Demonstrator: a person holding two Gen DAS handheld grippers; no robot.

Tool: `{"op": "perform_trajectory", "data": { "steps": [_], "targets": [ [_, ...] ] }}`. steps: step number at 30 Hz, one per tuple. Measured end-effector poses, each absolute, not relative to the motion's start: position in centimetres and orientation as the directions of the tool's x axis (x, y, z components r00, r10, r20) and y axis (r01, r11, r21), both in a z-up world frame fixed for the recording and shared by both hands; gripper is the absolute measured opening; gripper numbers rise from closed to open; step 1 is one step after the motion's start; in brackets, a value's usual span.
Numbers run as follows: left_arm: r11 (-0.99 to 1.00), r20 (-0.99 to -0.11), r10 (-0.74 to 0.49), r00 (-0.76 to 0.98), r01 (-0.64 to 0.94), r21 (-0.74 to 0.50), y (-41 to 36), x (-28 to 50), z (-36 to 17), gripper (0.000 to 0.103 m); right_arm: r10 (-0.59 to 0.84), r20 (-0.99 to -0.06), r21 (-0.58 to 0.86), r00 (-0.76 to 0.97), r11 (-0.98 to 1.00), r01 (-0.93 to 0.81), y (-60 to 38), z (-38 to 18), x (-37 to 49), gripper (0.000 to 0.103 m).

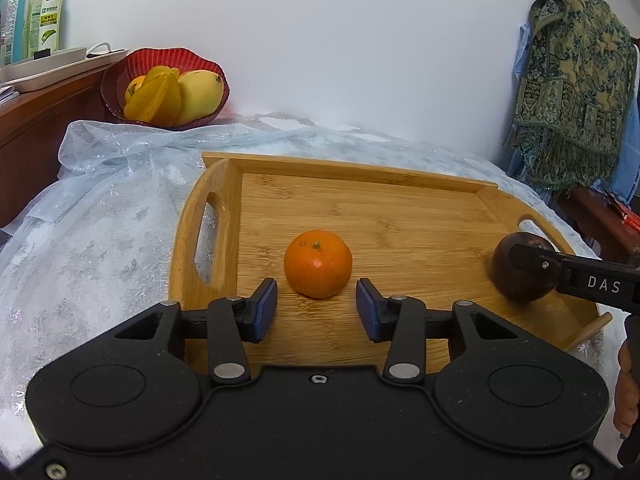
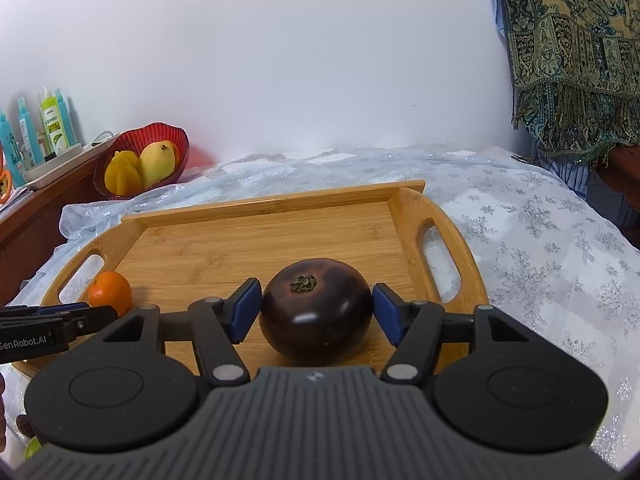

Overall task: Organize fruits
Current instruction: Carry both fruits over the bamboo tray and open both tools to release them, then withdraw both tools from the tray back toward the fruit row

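An orange mandarin (image 1: 318,269) sits on the wooden tray (image 1: 400,208), just ahead of my open left gripper (image 1: 316,306); its blue pads stand either side, not touching it. A dark purple round fruit (image 2: 316,314) with a dried stem sits on the tray (image 2: 248,240) between the pads of my right gripper (image 2: 316,312), which touch both its sides. In the left wrist view the dark fruit (image 1: 520,280) and right gripper (image 1: 532,260) show at the tray's right end. The mandarin also shows in the right wrist view (image 2: 109,294).
A red bowl (image 1: 120,68) holding a mango (image 1: 200,94) and starfruit (image 1: 154,98) stands at the back left on the snowflake cloth (image 1: 100,220). Bottles (image 1: 48,16) stand on a white tray on a wooden cabinet. A patterned shawl (image 1: 576,80) hangs at right.
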State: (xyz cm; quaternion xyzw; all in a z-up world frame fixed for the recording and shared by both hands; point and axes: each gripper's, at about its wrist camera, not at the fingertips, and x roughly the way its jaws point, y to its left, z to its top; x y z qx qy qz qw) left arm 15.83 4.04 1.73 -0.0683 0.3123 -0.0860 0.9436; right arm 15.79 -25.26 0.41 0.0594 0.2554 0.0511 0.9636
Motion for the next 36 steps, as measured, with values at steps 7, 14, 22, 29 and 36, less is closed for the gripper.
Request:
{"op": "perform_trajectory", "data": {
  "steps": [7,14,22,29,36],
  "targets": [
    [0.974,-0.575,-0.211,0.79,0.124,-0.187,4.2,15.6,1.8,0.049,0.131,-0.499,0.139,0.857,0.988,-0.07,-25.1,0.0,15.7,0.079],
    [0.973,-0.564,-0.219,0.796,0.132,-0.192,4.2,14.7,2.1,0.063,0.131,-0.494,0.148,0.859,0.987,-0.065,-24.8,0.1,15.5,0.084],
    [0.971,-0.539,-0.228,0.811,0.145,-0.192,4.2,12.8,2.5,0.081,0.113,-0.472,0.12,0.874,0.991,-0.063,-23.9,0.0,13.8,0.092],
    [0.971,-0.493,-0.229,0.84,0.163,-0.174,4.1,10.0,3.4,0.091,0.111,-0.394,0.132,0.912,0.989,-0.063,-24.1,0.6,11.2,0.102],
    [0.973,-0.473,-0.22,0.853,0.157,-0.17,4.5,7.4,3.3,0.094,0.1,-0.354,0.139,0.93,0.989,-0.054,-23.5,-0.4,7.9,0.103]
  ]
}}
